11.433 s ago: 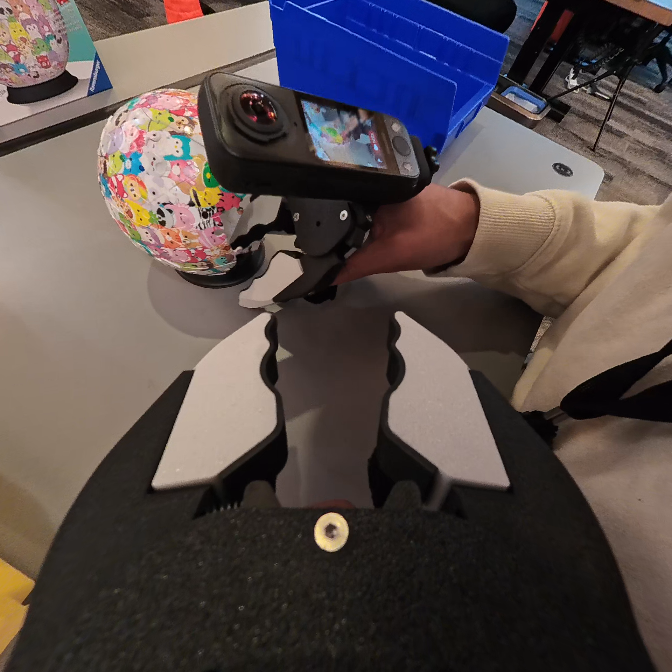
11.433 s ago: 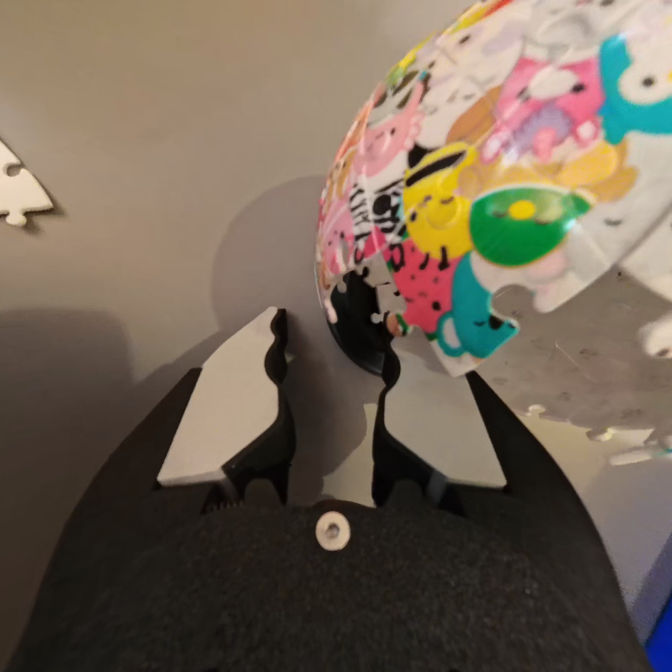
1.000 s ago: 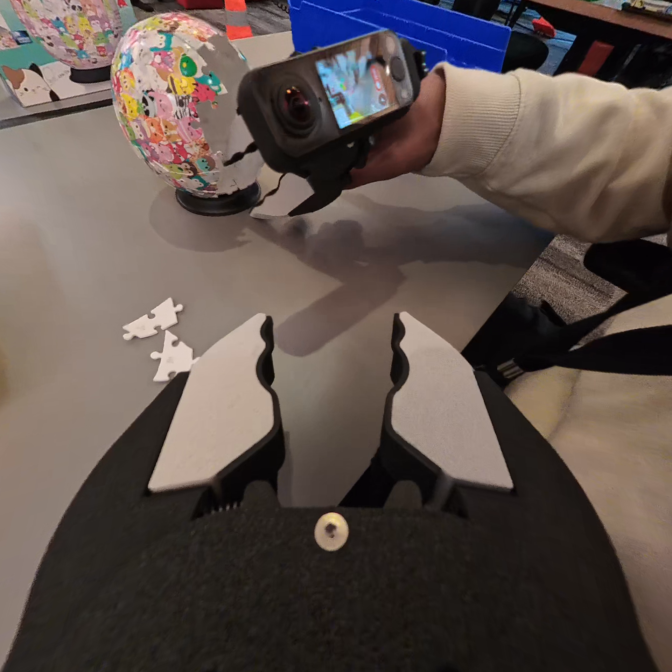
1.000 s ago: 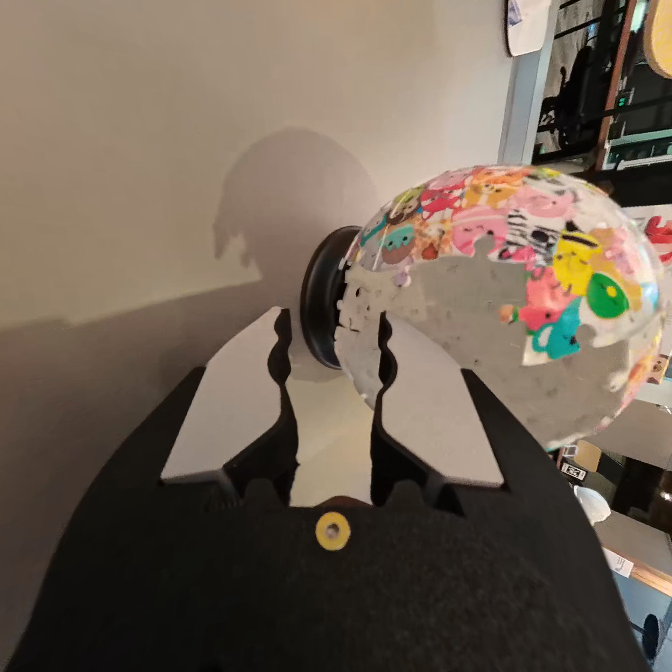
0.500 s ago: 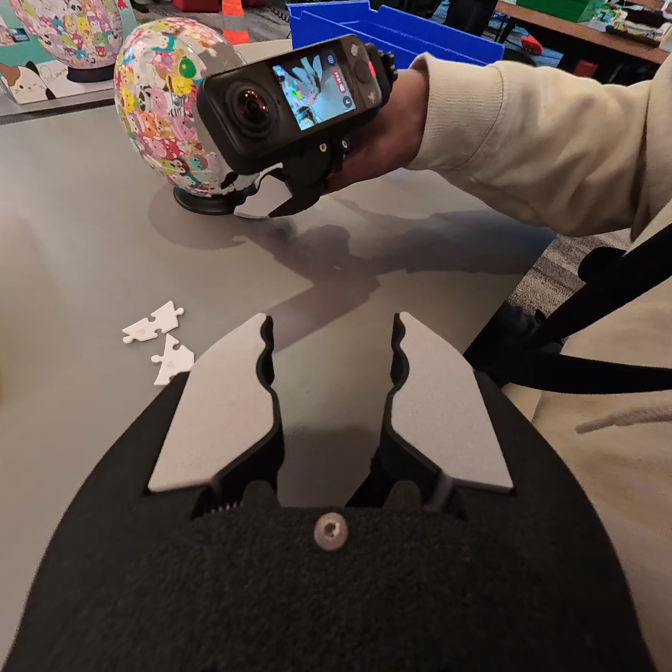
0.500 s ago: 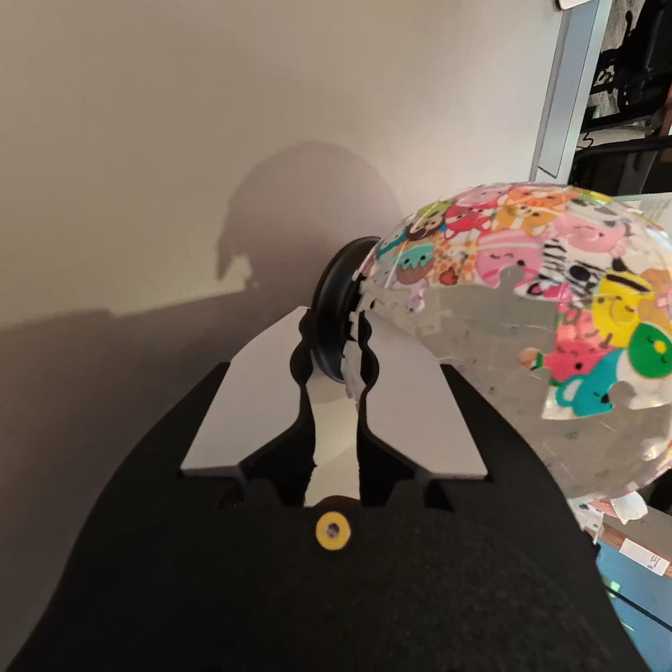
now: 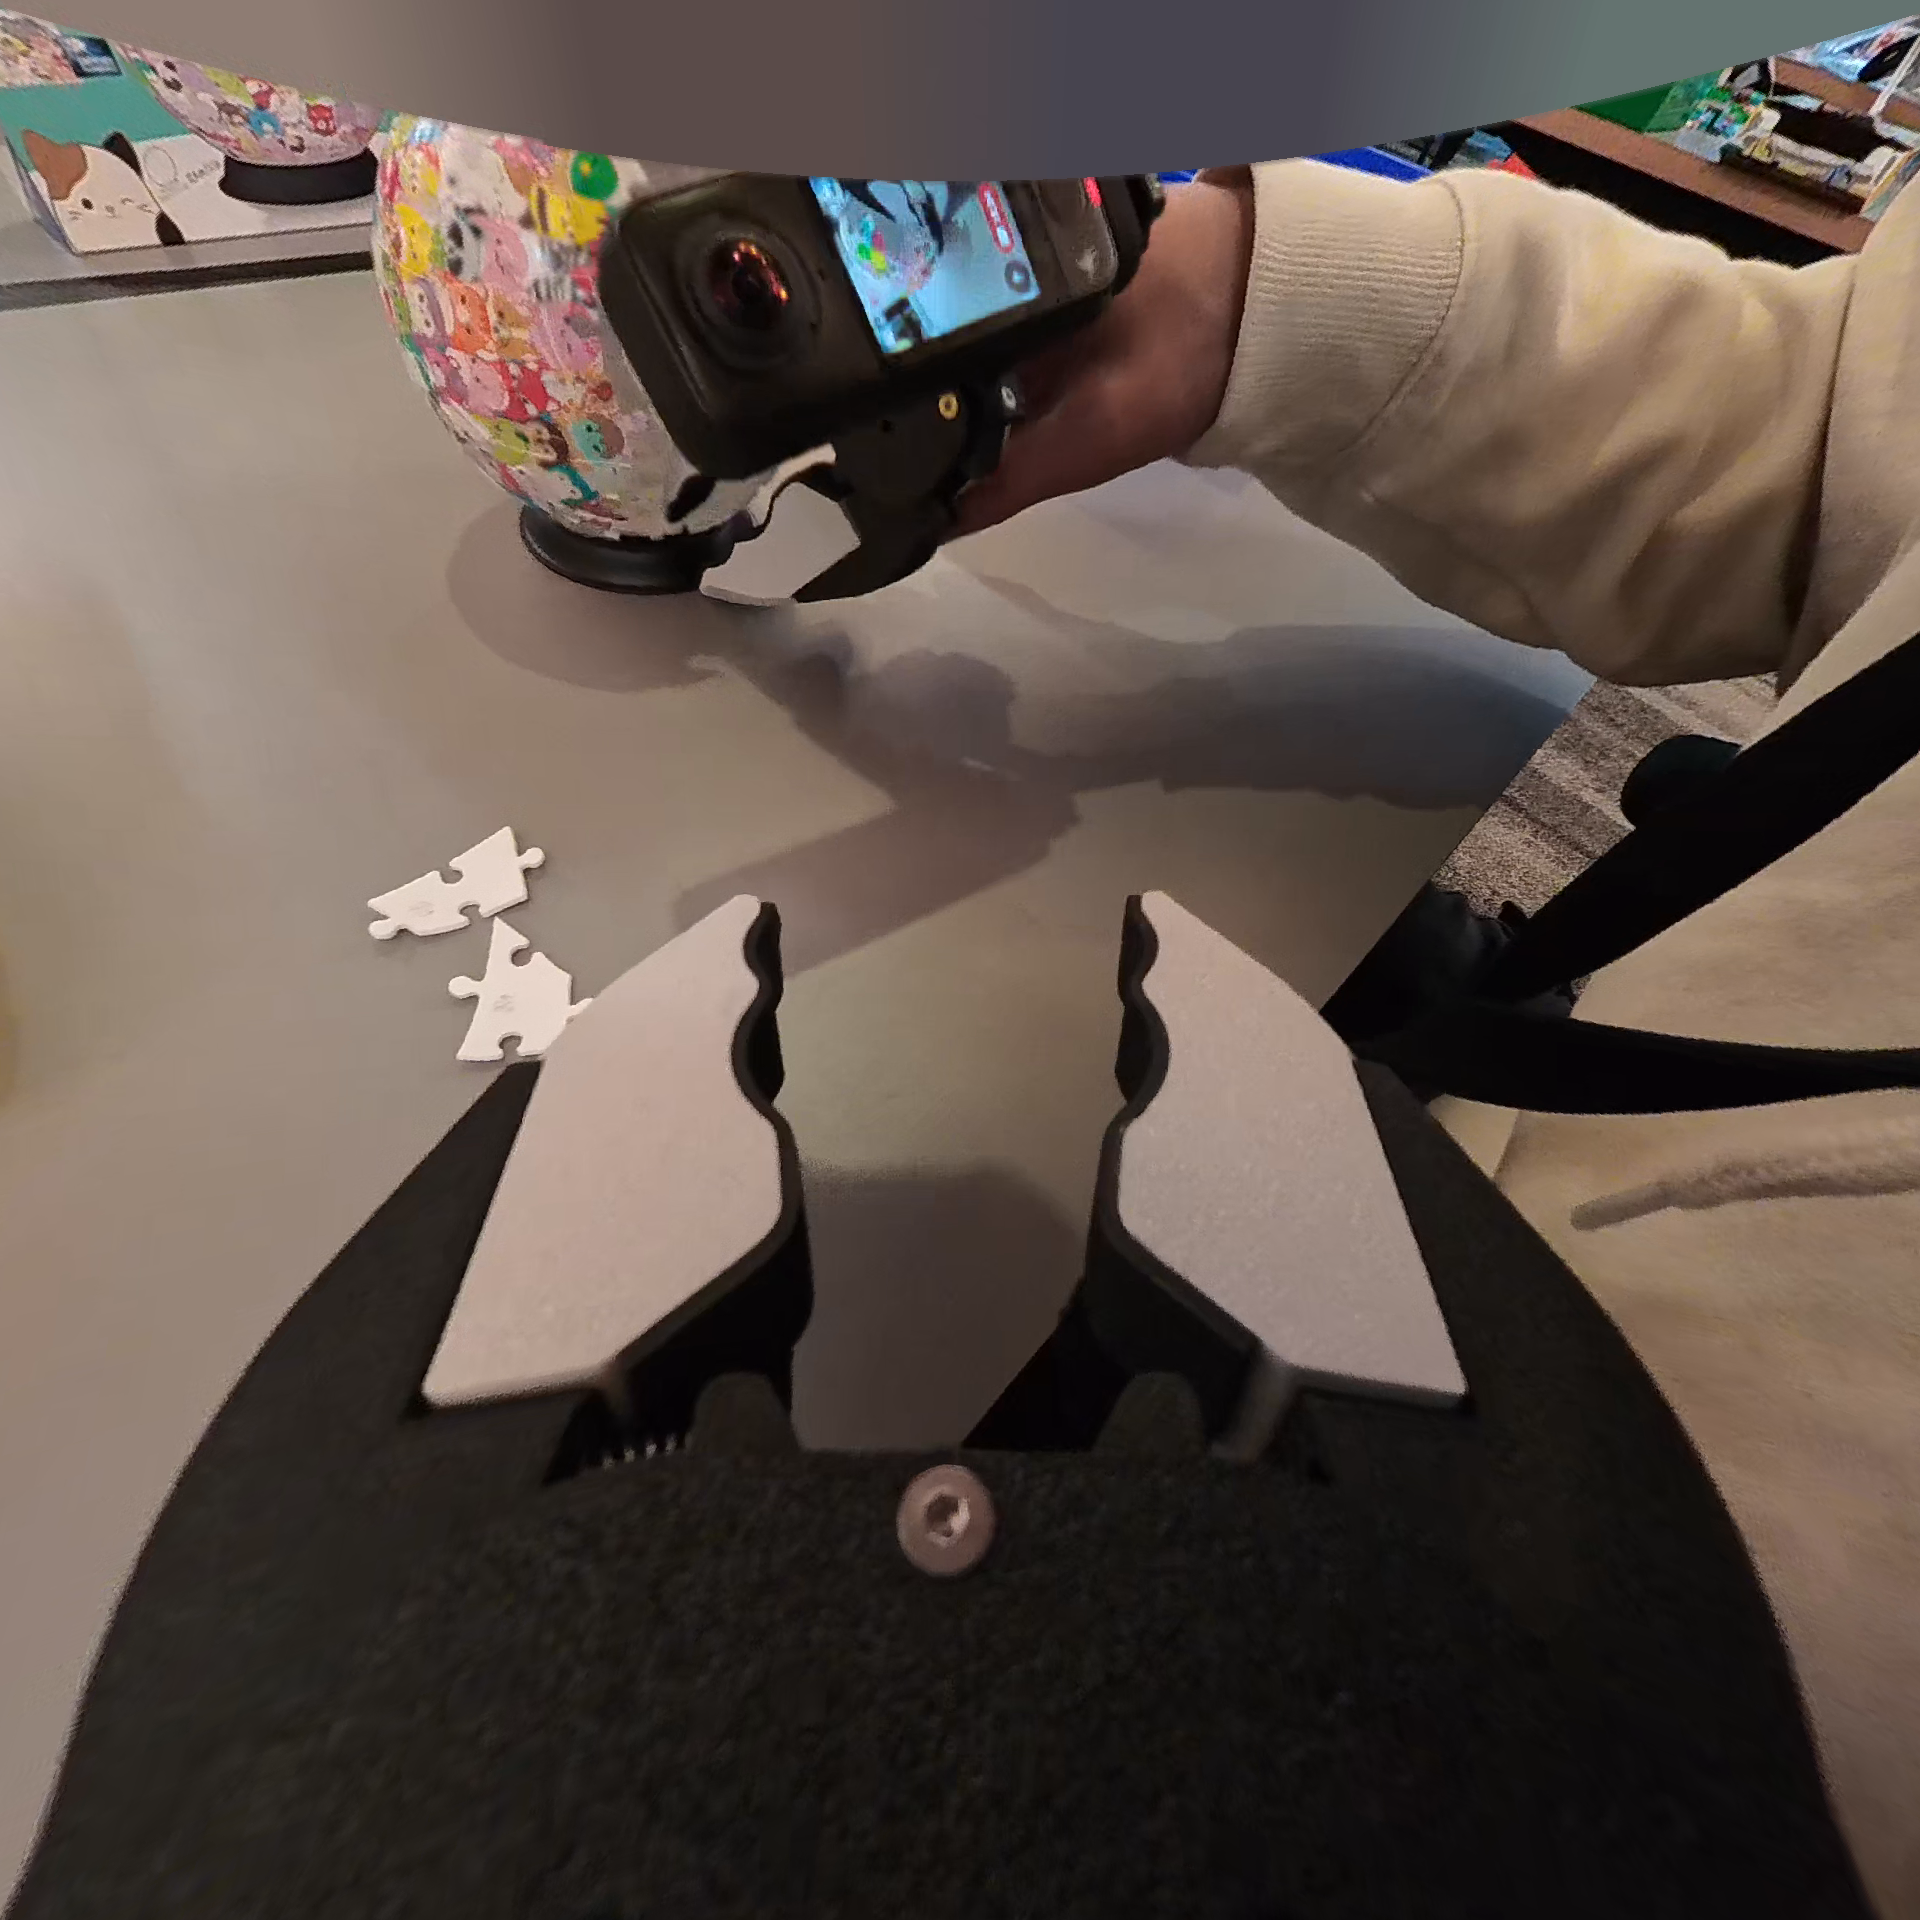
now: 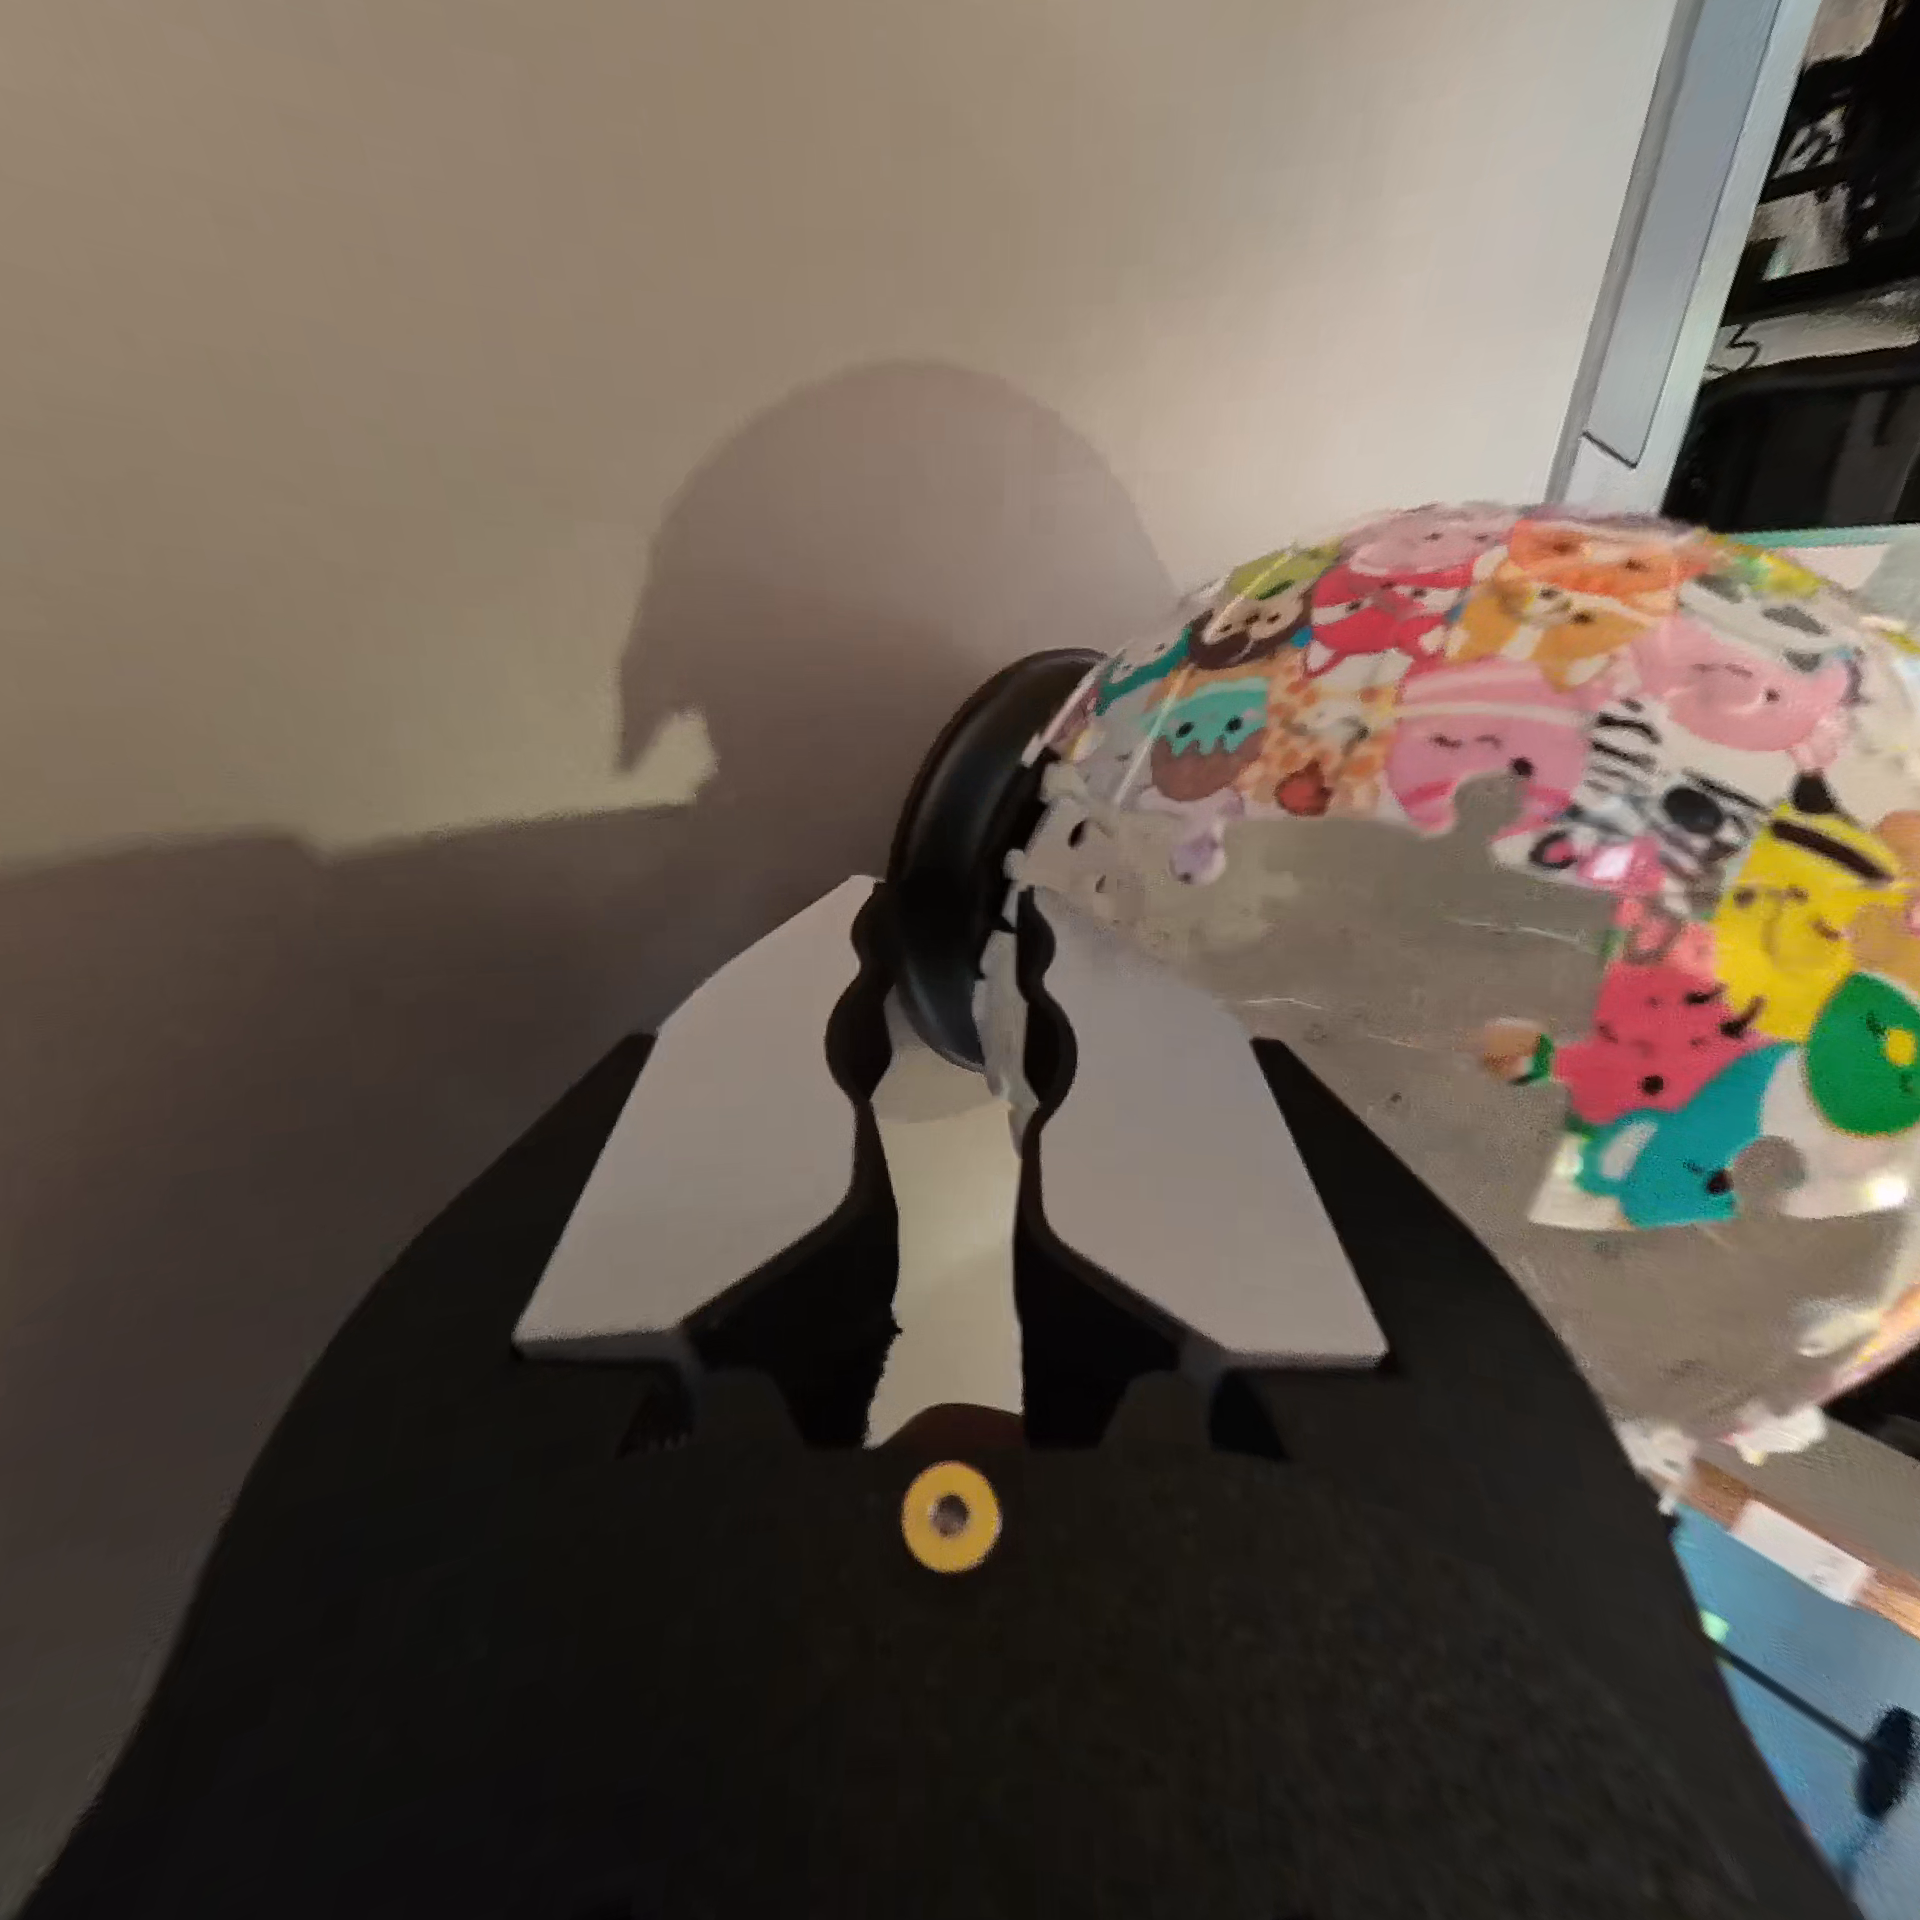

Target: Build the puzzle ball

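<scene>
Two loose white pieces (image 7: 473, 940) near spread left fingers (image 7: 644, 1122); right fingers (image 8: 748, 1132) pinching colourful, gappy puzzle ball (image 8: 1507, 883).

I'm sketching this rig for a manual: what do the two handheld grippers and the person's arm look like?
Each gripper, left and right, has a rough black body, two grey-faced fingers with wavy black inner edges, and a centre screw, silver on the left, yellow-ringed on the right. A black camera tops the right one. The sleeve is cream knit, ribbed-cuffed.

The left hand-held gripper (image 7: 945, 1013) hovers over the table (image 7: 208, 623), jaws spread wide and empty. The right hand-held gripper (image 8: 951, 940), held by a hand (image 7: 1101, 416) in a cream sleeve (image 7: 1455, 416), has its jaws drawn narrow at the puzzle ball (image 8: 1455, 883), around its lower edge by the black stand.
</scene>
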Tool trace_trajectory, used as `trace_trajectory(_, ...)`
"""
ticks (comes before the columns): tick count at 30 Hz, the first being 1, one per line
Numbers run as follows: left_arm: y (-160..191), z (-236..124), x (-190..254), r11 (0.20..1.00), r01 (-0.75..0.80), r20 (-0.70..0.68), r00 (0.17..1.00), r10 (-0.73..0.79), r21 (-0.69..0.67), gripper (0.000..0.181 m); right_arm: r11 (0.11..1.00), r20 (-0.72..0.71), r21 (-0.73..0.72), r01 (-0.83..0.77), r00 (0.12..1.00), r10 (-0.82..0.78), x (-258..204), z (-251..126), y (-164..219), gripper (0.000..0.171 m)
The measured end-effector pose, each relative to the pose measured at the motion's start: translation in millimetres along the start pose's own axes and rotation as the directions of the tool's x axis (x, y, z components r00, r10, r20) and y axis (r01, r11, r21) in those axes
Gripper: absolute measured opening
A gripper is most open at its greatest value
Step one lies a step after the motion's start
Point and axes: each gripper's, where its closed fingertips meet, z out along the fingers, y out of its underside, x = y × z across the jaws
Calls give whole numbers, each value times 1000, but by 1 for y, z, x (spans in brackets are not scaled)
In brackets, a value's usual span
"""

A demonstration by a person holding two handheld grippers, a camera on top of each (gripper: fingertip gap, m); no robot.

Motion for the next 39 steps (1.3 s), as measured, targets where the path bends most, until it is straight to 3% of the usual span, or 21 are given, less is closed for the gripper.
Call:
trace_trajectory(5, 1, 1, -1, 1000, -5, 7, 1000, 5, -6, 62, 1000, -35, 23, -1, 999, 2, -7, -14, 7, 33)
trace_trajectory(9, 2, 2, -2, 1000, -15, 21, 1000, 16, -13, 62, 948, 20, 222, -227, 973, 229, -18, -43, 1, 45)
trace_trajectory(11, 2, 3, -3, 1000, -23, 27, 999, 23, -12, 62, 825, 154, 371, -426, 905, 397, -25, -61, -7, 57)
trace_trajectory(12, 0, 5, -3, 1000, -29, 30, 999, 29, -9, 62, 724, 258, 422, -546, 838, 481, -27, -70, -9, 59)
trace_trajectory(14, -6, 13, -5, 998, -67, 40, 997, 67, -6, 62, 499, 437, 443, -744, 666, 605, -24, -85, -6, 80)
trace_trajectory(15, -9, 19, -8, 995, -100, 54, 993, 101, -20, 62, 390, 483, 435, -812, 576, 660, -19, -89, 0, 78)
trace_trajectory(17, -15, 37, -14, 986, -155, 71, 985, 160, -64, 64, 322, 501, 437, -840, 525, 688, -15, -95, 16, 66)
trace_trajectory(20, -29, 76, -14, 960, -246, 45, 966, 254, -135, 65, 456, 294, 512, -728, 648, 703, -6, -101, 48, 73)
trace_trajectory(23, -36, 120, -20, 878, -407, 47, 901, 431, -254, 65, 540, 74, 502, -675, 656, 751, 7, -99, 89, 63)
trace_trajectory(26, -38, 152, -42, 743, -530, 37, 804, 594, -408, 65, 574, 20, 511, -640, 677, 736, 5, -98, 110, 54)
trace_trajectory(28, -40, 161, -49, 663, -600, -18, 747, 665, -448, 59, 565, 69, 510, -648, 686, 724, 0, -94, 112, 53)
trace_trajectory(31, -40, 157, -46, 605, -659, -98, 708, 699, -447, 58, 560, 150, 540, -628, 727, 670, -4, -96, 85, 63)
trace_trajectory(33, -34, 144, -47, 598, -661, -109, 707, 699, -454, 57, 660, 101, 539, -523, 818, 566, -6, -90, 62, 73)
trace_trajectory(36, -21, 119, -53, 618, -634, -65, 721, 690, -465, 57, 799, 64, 460, -387, 912, 405, -15, -70, 35, 68)
trace_trajectory(39, -12, 95, -52, 685, -598, -9, 756, 655, -416, 52, 879, 32, 406, -250, 965, 260, -18, -50, 13, 43)
